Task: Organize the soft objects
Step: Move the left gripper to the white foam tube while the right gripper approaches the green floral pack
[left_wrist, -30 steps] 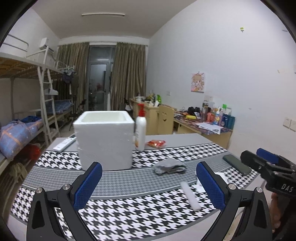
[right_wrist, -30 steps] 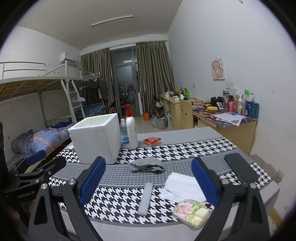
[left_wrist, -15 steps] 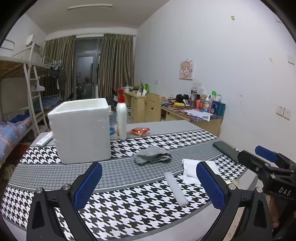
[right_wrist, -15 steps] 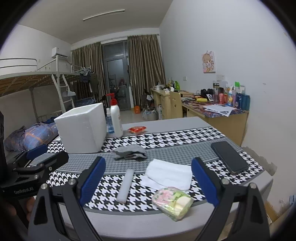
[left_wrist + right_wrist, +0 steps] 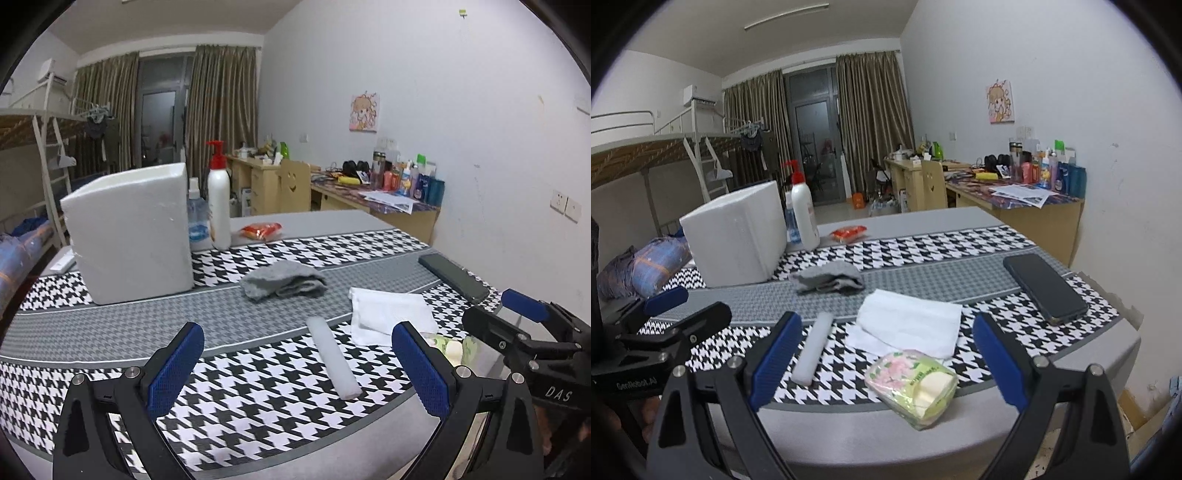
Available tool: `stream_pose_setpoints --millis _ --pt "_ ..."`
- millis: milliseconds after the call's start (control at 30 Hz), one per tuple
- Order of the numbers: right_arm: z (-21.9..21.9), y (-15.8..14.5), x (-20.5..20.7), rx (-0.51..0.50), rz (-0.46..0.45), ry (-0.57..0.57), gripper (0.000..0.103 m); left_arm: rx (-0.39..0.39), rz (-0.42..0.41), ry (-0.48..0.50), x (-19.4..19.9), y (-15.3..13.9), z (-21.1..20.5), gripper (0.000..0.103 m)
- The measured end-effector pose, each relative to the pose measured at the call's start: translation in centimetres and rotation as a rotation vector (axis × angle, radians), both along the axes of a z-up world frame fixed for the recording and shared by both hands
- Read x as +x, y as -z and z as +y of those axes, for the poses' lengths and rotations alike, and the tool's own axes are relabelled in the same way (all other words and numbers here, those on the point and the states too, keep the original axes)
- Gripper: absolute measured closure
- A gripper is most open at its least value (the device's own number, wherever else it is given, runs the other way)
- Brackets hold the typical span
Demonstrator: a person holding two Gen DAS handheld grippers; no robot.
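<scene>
Here I hold both grippers, left [image 5: 295,369] and right [image 5: 884,363], wide open and empty short of the foam box [image 5: 129,232], nothing gathered yet, judging the tissue pack [image 5: 911,384] my nearest pick.

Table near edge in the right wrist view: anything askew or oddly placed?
Yes: the green tissue pack lies at an angle, its corner appearing to overhang the table's near edge. The white towel lies loosely folded.
</scene>
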State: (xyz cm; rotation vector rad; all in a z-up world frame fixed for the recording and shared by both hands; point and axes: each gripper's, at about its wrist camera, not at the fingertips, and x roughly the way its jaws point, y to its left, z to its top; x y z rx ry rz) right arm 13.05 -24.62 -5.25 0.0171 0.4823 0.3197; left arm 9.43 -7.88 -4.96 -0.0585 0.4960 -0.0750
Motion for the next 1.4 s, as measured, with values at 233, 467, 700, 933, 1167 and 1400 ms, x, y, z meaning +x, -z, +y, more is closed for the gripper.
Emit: stream_pose_setpoints --millis 233,467,700,933,1167,1400 --pt "-1.6 1.1 0.5 -0.011 0.038 0.023 0.007 -0.003 0.045 0.007 1.1 1.1 -0.9 0.001" --pt "-2.2 2.6 1.3 -0.013 0.090 0.040 0.007 -0.016 0.102 0.015 2.2 2.5 -1.3 0.001" --pt "-2.6 3.3 1.5 -0.023 0.106 0.026 0.007 -0.010 0.148 0.015 3.0 3.9 -2.2 0.001" --pt "-3.0 4.4 2.0 -0.032 0.136 0.015 0.007 0.005 0.188 0.003 4.0 5.0 -2.7 0.001" --pt "-3.0 4.7 2.1 -0.045 0.137 -0.004 0.007 0.009 0.222 0.000 4.8 5.8 -2.9 0.001" --pt "-2.8 5.5 2.7 -0.053 0.156 -0.015 0.007 0.042 0.249 -0.004 5.4 6.5 -3.5 0.008"
